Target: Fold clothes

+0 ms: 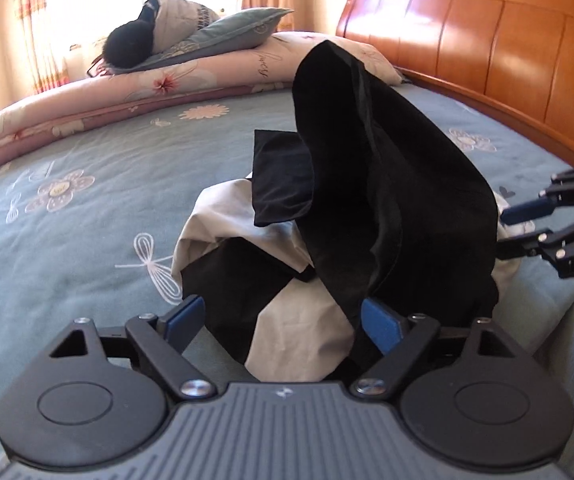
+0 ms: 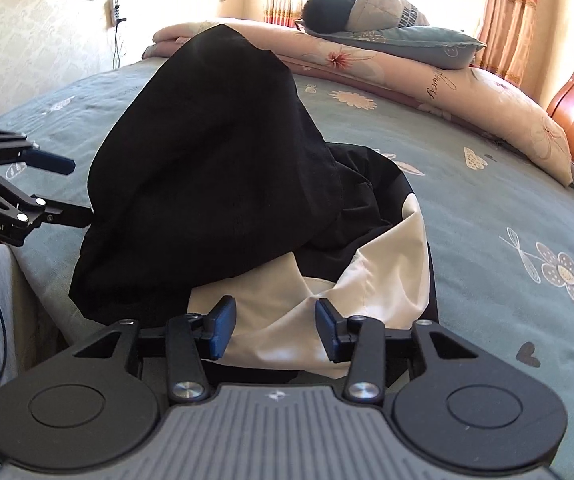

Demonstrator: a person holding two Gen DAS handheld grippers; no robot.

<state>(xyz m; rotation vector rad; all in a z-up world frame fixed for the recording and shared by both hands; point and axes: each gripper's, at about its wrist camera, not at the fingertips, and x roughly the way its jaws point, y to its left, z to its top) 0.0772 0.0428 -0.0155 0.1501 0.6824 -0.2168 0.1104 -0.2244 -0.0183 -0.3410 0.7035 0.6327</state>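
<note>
A black-and-cream garment [image 1: 287,280] lies crumpled in a heap on the near part of the bed [image 1: 87,184], on the grey-blue flowered bedspread. A black part of it stands up in a tall fold [image 1: 367,160] that leans toward the far headboard [image 1: 487,40]; the heap has no clear long axis. The left hand-held gripper [image 1: 287,320] sits low at the near edge of the heap with its jaws wide apart; black cloth drapes against its right pad, but nothing is clamped. The right hand-held gripper [image 2: 275,328] has its jaws partly apart over cream cloth, pads not pressing on it. A folded quilt [image 1: 167,80] and a pillow [image 1: 227,36] lie far across the bed.
</note>
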